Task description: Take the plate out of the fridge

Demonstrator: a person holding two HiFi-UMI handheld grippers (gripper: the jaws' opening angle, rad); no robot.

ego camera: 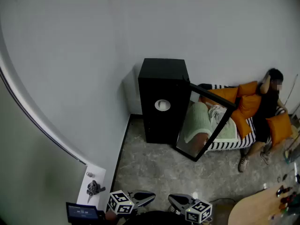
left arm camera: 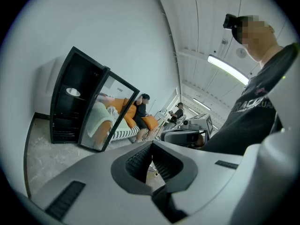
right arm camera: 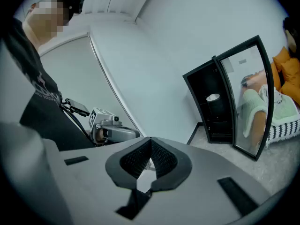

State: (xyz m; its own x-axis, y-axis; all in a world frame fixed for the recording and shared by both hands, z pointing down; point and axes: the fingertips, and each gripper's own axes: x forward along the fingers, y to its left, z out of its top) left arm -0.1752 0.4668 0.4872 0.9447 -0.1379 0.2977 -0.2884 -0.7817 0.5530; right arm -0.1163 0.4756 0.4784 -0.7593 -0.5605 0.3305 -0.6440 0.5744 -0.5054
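A small black fridge stands against the far wall, and its glass door is swung open to the right. A white plate lies on a shelf inside; it also shows in the left gripper view as the plate and in the right gripper view as the plate. My left gripper and right gripper are low at the bottom edge, well short of the fridge. Both are shut with nothing between the jaws, as the left gripper and right gripper show close up.
A person sits on a striped sofa with orange cushions to the right of the fridge. A round wooden table with small items is at the bottom right. A white ledge runs along the left wall. Grey floor lies between me and the fridge.
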